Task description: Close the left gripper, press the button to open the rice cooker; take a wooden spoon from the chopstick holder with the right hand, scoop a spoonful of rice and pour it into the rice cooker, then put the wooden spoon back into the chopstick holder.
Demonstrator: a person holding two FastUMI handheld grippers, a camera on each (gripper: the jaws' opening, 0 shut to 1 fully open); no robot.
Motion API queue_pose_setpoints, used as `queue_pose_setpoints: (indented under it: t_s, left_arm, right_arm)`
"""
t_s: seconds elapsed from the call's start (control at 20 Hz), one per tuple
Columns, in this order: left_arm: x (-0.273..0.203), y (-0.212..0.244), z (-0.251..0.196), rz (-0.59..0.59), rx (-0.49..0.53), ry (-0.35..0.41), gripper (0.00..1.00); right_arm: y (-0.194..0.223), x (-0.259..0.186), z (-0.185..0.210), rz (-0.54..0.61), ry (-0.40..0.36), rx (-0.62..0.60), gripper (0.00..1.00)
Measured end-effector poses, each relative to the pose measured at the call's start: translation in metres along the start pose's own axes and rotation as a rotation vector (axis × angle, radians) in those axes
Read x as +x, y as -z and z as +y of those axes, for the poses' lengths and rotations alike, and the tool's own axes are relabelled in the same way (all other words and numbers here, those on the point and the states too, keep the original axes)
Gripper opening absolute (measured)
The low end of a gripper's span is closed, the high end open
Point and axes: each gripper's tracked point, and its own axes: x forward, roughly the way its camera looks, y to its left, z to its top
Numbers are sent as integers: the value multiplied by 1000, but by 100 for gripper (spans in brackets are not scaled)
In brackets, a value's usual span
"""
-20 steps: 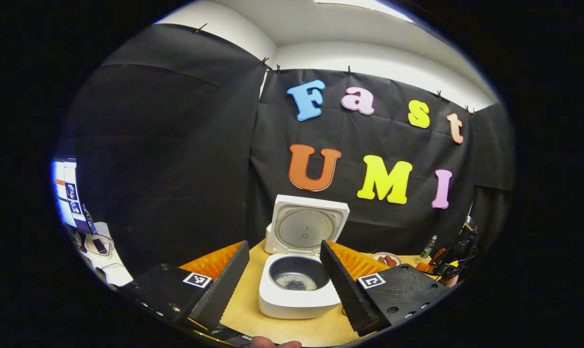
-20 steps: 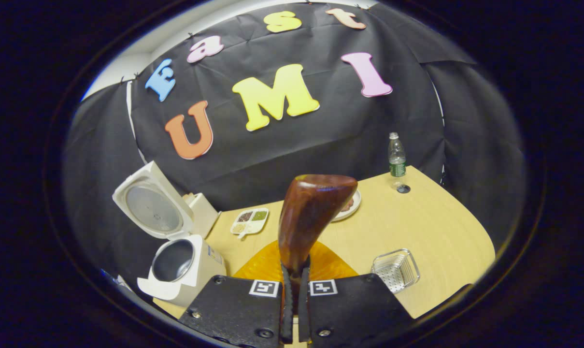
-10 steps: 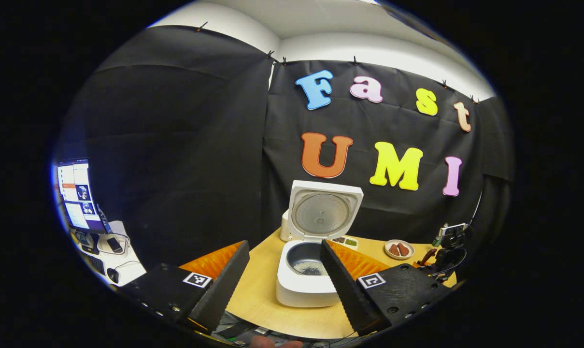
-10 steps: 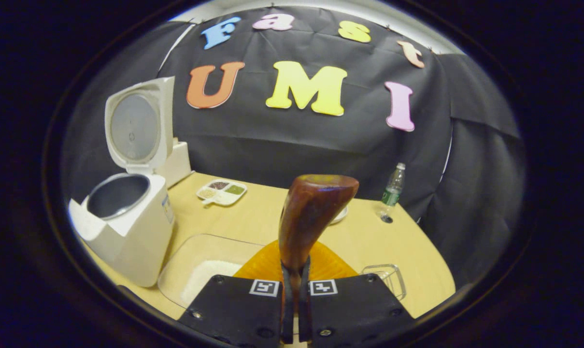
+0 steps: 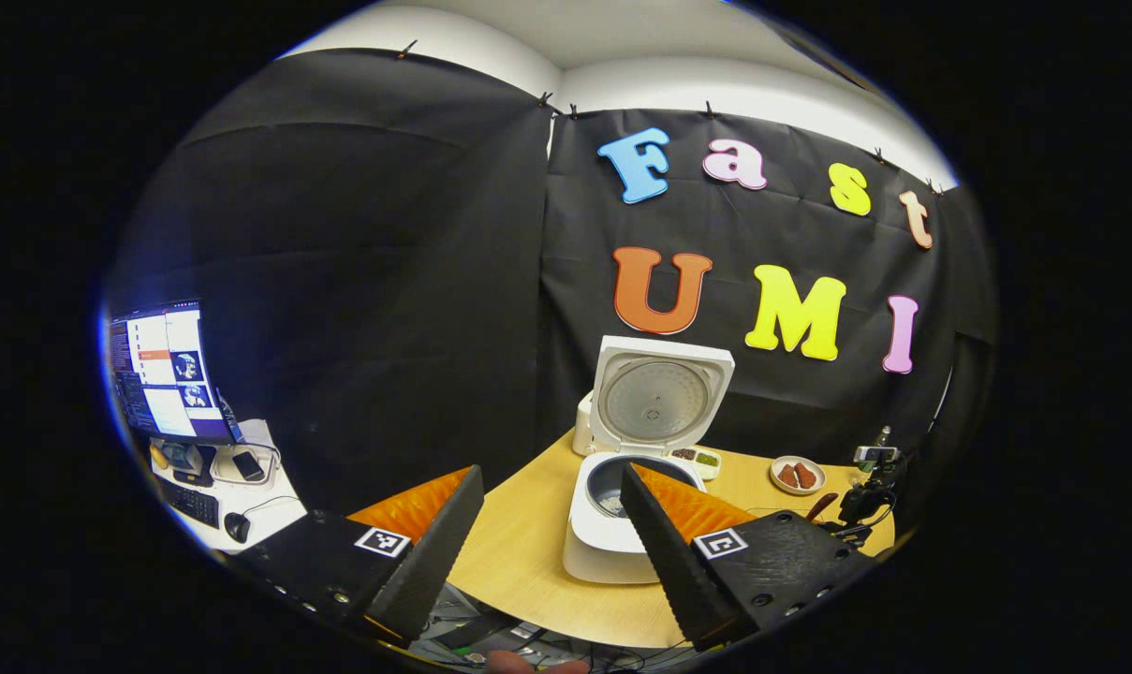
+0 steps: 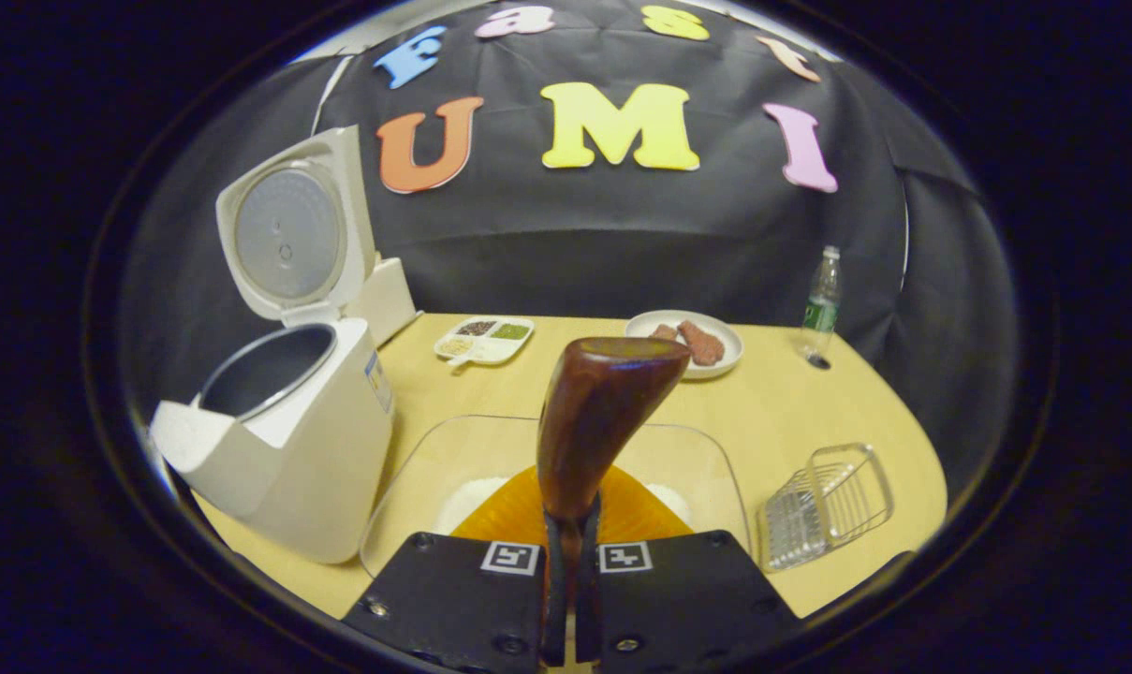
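- Wooden spoon (image 6: 603,412) stands upright at the centre of our right gripper view, its handle clenched between the fingers of our right gripper (image 6: 566,562), bowl end up.
- Our left gripper (image 5: 551,524) is released, its fingers spread wide at the bottom of the left gripper view, with nothing between them.
- We see the cooker (image 5: 622,534) at lower centre of that view, lid raised upright and pot exposed; in the right gripper view it sits at left (image 6: 285,449).
- We find a clear dish (image 6: 434,459) holding white rice just beside the cooker, low in the frame behind the spoon.
- We note a wire rack (image 6: 828,505) at lower right, a plate (image 6: 729,346) and a bottle (image 6: 820,304) farther back on the table (image 6: 809,402).
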Motion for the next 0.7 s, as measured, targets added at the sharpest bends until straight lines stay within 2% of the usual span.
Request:
queue_pose_setpoints:
  t_s: [0.1,0.25,0.4,0.55,0.7]
  left_arm:
    - [-1,2,-3,7,-3,-1,94]
    - [0,1,-14,9,5,3,94]
    - [1,-1,-23,5,15,4,94]
    - [1,-5,-30,3,24,1,94]
    - [2,-9,-38,-7,36,-2,94]
  right_arm:
    - [0,5,6,23,-33,111,10]
    - [1,9,19,48,-82,213,10]
    - [1,12,36,83,-162,331,10]
    - [3,16,26,119,-179,447,10]
    - [9,21,10,168,-218,636,10]
